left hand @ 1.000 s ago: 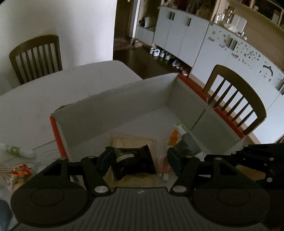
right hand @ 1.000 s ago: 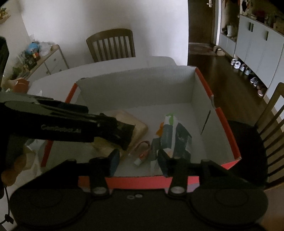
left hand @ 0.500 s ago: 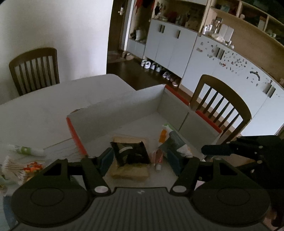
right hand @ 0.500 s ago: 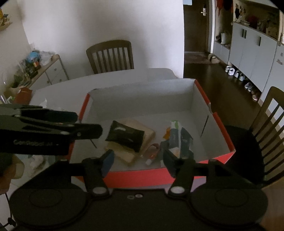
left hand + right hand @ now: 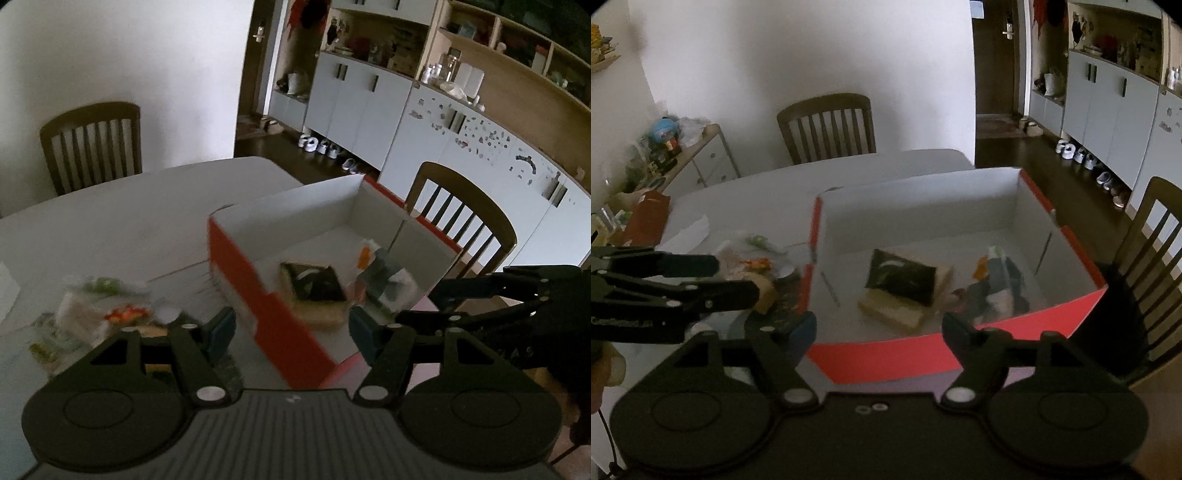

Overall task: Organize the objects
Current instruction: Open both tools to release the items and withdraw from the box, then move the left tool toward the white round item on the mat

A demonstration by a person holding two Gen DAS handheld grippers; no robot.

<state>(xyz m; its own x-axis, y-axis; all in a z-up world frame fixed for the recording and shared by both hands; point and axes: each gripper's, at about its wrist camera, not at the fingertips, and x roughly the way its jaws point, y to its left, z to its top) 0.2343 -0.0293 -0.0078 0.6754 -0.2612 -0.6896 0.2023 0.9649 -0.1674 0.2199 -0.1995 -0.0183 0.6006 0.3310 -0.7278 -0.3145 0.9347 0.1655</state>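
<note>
A red cardboard box (image 5: 266, 317) (image 5: 886, 354) with a white inside stands on the white table (image 5: 110, 221). In it a black packet (image 5: 317, 284) (image 5: 901, 277) lies on a tan package (image 5: 321, 315) (image 5: 886, 310), with tubes and a teal packet (image 5: 388, 284) (image 5: 997, 280) to the right. My left gripper (image 5: 291, 330) (image 5: 737, 277) hovers over the box's near left corner, jaws opening, nothing held. My right gripper (image 5: 879, 325) (image 5: 424, 301) hangs before the box's front wall, jaws also opening and empty.
Loose small items (image 5: 103, 310) (image 5: 753, 258) lie on the table left of the box. Wooden chairs stand at the far side (image 5: 827, 125) and at the right (image 5: 461, 221). A cluttered sideboard (image 5: 701, 155) is at the left, cabinets along the right wall.
The left gripper let go of the black packet, which now lies on the tan package. Both grippers drew back and up from the box, the left swinging leftward, and both jaws spread wider.
</note>
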